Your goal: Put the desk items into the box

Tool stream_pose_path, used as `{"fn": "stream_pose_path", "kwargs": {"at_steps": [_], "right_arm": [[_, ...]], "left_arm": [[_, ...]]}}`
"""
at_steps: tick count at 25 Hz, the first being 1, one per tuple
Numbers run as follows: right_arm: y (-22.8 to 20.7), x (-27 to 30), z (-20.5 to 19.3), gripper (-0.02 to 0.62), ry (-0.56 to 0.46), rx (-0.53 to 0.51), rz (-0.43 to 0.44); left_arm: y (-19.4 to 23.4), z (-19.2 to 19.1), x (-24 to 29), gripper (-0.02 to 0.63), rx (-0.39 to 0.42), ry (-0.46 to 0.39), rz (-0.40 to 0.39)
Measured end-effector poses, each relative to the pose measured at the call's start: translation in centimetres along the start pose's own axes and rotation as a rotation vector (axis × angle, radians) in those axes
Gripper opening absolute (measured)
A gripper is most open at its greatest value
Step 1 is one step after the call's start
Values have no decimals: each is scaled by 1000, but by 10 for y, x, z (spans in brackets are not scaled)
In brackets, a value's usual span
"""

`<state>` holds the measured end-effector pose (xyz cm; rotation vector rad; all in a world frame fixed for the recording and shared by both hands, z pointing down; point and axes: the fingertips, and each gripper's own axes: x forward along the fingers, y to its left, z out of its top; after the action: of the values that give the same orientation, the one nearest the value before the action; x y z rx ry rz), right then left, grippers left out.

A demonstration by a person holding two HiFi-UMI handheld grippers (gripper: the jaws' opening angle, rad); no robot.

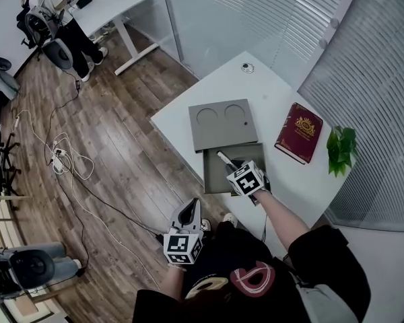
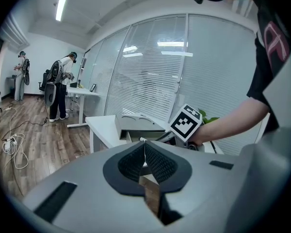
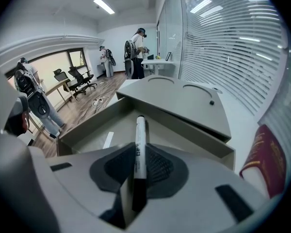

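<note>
The right gripper (image 3: 138, 155) holds a black-and-white marker (image 3: 140, 140) over the open grey box (image 3: 82, 127) on the white surface (image 1: 269, 86), its fingers (image 3: 158, 166) clamped on the barrel and hiding the marker's rear end. A small white item (image 3: 108, 140) inside the box is hard to make out. The left gripper (image 2: 144, 155) hangs off the surface's edge, fingers together and empty.
</note>
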<state>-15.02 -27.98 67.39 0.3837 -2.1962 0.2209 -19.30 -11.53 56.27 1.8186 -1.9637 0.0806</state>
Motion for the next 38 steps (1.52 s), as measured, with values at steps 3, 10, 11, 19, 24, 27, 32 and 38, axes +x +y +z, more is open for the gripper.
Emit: {"fn": "stream_pose_path", "kwargs": {"at_steps": [3, 10, 11, 19, 24, 27, 32, 38], "right_arm": [[-1, 2, -1, 77, 4, 6, -5], [1, -2, -3, 90, 23, 35, 7], [3, -2, -3, 109, 25, 40, 18], [7, -15, 7, 193, -22, 59, 23], [10, -33, 15, 224, -87, 103, 31], [16, -46, 17, 230, -121, 119, 26], [19, -75, 23, 241, -201, 91, -23], [22, -117, 24, 241, -344, 204, -77]], "left_arm": [[3, 1, -1, 18, 3, -6, 12], [9, 3, -5, 18, 4, -18, 33], [9, 3, -5, 18, 5, -17, 36], [9, 4, -6, 18, 6, -28, 30], [4, 4, -6, 18, -2, -40, 8], [2, 5, -6, 18, -2, -45, -2], [-6, 4, -3, 18, 3, -48, -42], [-16, 3, 1, 18, 28, -34, -105]]}}
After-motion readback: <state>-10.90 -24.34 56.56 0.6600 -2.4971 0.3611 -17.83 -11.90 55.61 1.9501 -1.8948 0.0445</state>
